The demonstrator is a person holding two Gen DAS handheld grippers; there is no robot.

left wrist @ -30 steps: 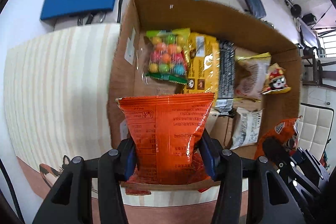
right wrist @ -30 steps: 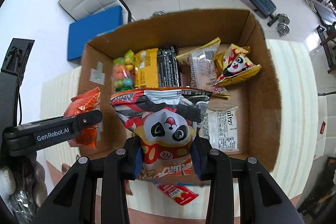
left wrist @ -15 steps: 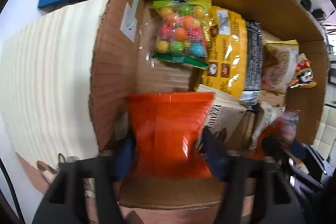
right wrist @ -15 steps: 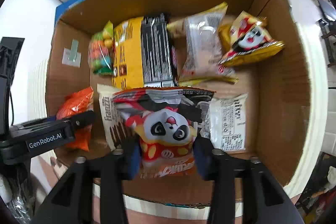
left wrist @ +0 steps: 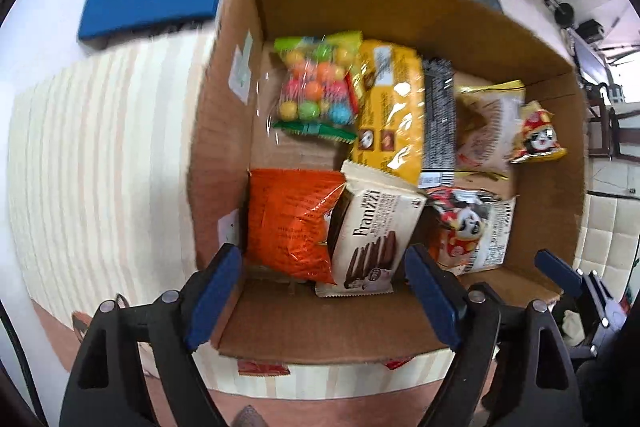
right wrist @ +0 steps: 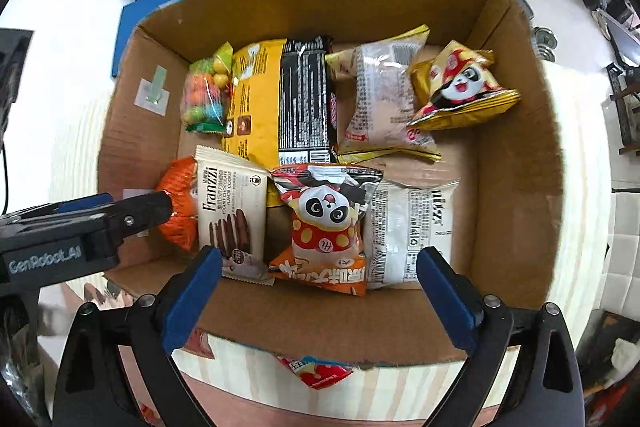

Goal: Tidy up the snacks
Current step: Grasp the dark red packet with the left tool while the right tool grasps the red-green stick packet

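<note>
Two releases are in progress at once: both sets of jaws are opening over the cardboard box (right wrist: 516, 155), and no pad presses on a packet. Complete each release by letting the jaws spread fully, then lift straight up so that no pad drags a wrapper out of its row. Avoid any sideways sweep, since the packets overlap and a nudge would likely shift the neighbours.

Left gripper (left wrist: 320, 291): jaws apart. The orange snack bag (left wrist: 290, 219) lies on the box floor, above the gap toward 11 o'clock in the left wrist view, beside the left box wall. The Franzzi biscuit pack (left wrist: 374, 227) lies at 12 o'clock, overlapping the orange bag's right edge.

Right gripper (right wrist: 320, 287): jaws apart. The panda snack bag (right wrist: 326, 227) lies just above the gap at 12 o'clock, free of both pads, between the Franzzi pack and a white packet (right wrist: 412, 231) at 1 o'clock.

One red wrapper (right wrist: 320, 371) shows on the striped tabletop (right wrist: 400, 379) at 6 o'clock, partly under the box's near edge; it probably remains to be packed.
</note>
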